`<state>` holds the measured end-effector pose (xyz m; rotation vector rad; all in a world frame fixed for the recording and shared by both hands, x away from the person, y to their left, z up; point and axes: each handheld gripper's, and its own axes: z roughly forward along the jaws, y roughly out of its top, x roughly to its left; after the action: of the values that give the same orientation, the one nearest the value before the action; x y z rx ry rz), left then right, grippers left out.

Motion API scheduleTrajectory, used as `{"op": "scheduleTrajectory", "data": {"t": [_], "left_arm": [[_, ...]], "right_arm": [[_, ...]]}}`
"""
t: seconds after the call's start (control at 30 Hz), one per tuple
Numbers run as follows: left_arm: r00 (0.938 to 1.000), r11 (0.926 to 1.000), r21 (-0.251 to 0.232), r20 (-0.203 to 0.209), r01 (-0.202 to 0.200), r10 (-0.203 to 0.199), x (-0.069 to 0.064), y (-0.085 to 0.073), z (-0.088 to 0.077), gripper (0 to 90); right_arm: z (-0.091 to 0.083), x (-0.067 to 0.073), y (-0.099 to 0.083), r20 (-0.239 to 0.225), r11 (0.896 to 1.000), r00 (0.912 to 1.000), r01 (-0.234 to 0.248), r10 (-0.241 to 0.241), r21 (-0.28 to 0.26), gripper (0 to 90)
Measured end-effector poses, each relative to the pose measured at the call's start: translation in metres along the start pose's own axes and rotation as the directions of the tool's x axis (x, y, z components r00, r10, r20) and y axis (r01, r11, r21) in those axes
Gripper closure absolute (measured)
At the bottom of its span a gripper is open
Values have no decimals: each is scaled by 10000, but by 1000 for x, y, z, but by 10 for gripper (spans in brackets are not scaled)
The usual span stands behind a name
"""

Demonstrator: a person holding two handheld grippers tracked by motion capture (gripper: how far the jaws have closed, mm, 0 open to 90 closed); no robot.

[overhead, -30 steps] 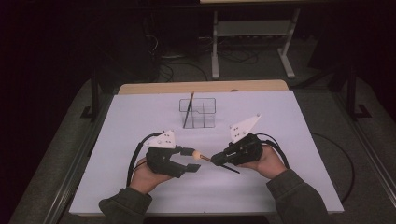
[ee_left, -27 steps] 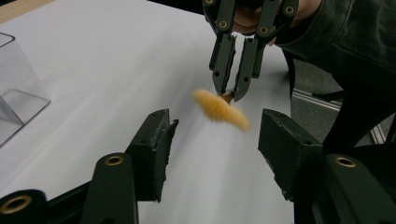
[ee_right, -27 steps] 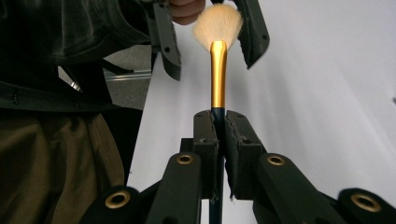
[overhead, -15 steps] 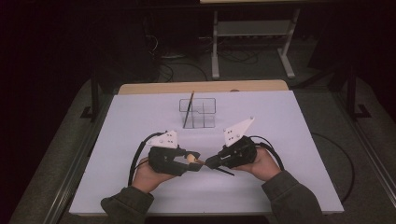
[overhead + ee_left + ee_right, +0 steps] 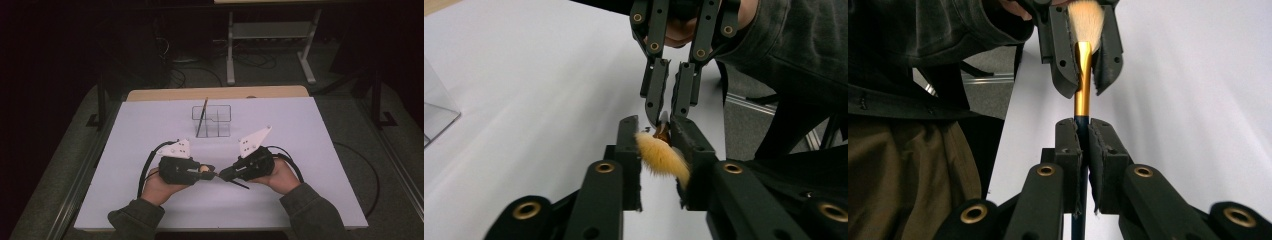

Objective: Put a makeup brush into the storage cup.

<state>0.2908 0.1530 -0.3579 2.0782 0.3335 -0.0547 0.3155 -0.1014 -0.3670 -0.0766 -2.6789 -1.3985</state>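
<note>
A makeup brush point(image 5: 205, 170) with tan bristles, a gold ferrule point(image 5: 1082, 80) and a dark handle hangs low over the white table between my two grippers. My right gripper point(image 5: 1083, 127) is shut on the handle just behind the ferrule, and it faces me point(image 5: 668, 107) in the left gripper view. My left gripper point(image 5: 656, 132) stands open around the bristles point(image 5: 660, 156), which brush both of its pads. In the high view the left gripper point(image 5: 210, 172) and the right gripper point(image 5: 224, 176) meet tip to tip near the table's front.
A clear divided box point(image 5: 218, 121) stands at the middle back of the white table top point(image 5: 310, 150), with a thin brush point(image 5: 201, 117) leaning upright in it. Its corner point(image 5: 436, 112) is at the left in the left gripper view. Cables trail from both grippers.
The right gripper has come a little closer to the left one and lower, so the jaw tips now nearly touch around the brush. The left hand has hardly moved.
</note>
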Motion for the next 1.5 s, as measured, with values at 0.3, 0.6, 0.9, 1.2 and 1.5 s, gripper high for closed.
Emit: {"op": "scheduleTrajectory", "data": {"t": [0.3,0.6,0.9,1.2,1.5], "left_arm": [[9988,10000,59,484,-19,16,-2,9,-1,834],[9988,9971,606,223,-457,444,-7,23,-5,837],[9972,9900,1197,17,-745,749,-9,27,-1,837],[9965,9877,1332,-53,-819,834,-11,32,0,837],[9968,9889,1252,124,-801,792,-10,33,-1,834]], "right_arm": [[4,4,3,130,9985,9986,509,-511,182,829],[5,9,11,539,9948,9955,745,-783,694,731],[8,11,19,593,9909,9951,726,-797,1137,723],[12,10,22,507,9872,9965,586,-668,1484,778],[14,10,23,347,9886,9978,508,-563,1418,824]]}}
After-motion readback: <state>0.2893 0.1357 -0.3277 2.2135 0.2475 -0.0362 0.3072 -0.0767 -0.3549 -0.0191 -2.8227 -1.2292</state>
